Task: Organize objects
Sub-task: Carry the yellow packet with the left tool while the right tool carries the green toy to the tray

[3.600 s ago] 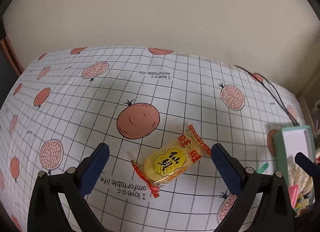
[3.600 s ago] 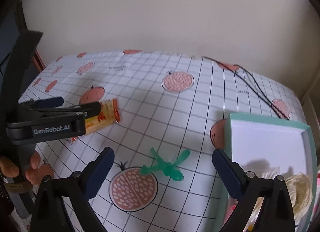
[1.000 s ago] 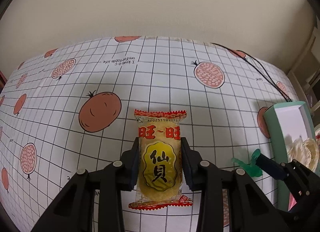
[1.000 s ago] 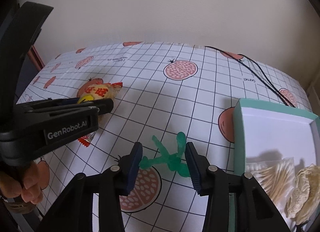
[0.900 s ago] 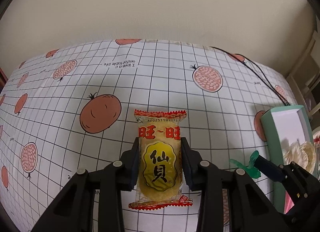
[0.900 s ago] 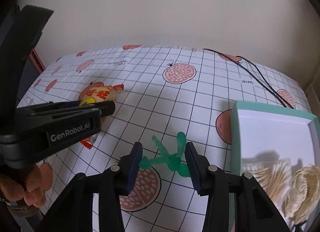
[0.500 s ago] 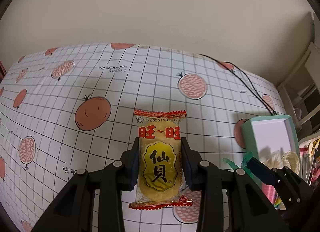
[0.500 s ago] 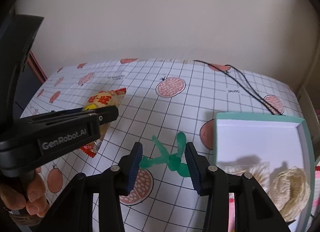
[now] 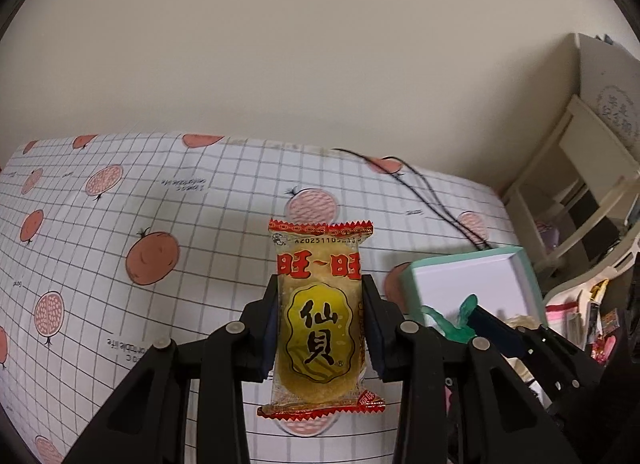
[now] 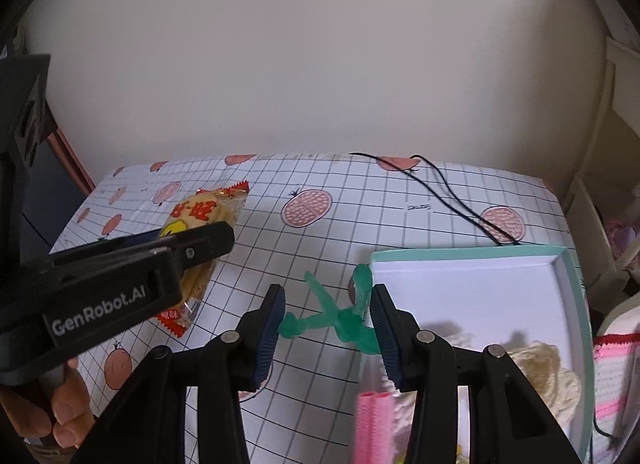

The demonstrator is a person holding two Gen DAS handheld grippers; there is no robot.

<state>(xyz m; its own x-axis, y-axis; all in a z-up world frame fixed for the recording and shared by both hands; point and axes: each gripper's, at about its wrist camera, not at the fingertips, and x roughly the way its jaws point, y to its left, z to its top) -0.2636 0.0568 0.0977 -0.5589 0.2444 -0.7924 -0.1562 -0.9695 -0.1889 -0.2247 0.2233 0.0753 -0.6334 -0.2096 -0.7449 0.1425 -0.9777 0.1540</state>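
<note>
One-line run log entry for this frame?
left tongs: shut on snack packet | right tongs: shut on green clip | both held above tablecloth | box: right, open

Snack pack (image 9: 320, 316) betw. left claw (image 9: 320, 328) pads: "旺~旺", "仙贝", code "A2025110…" up top. Left claw's side: "GenRobot.AI". Tablecloth (image 9: 180, 199) left of claw: "…omfortable life".

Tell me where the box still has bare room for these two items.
The teal box is bare across its far half, bordered by the far rim and the black cable. Its near end is crowded: a cream bundle and a pink roller.
</note>
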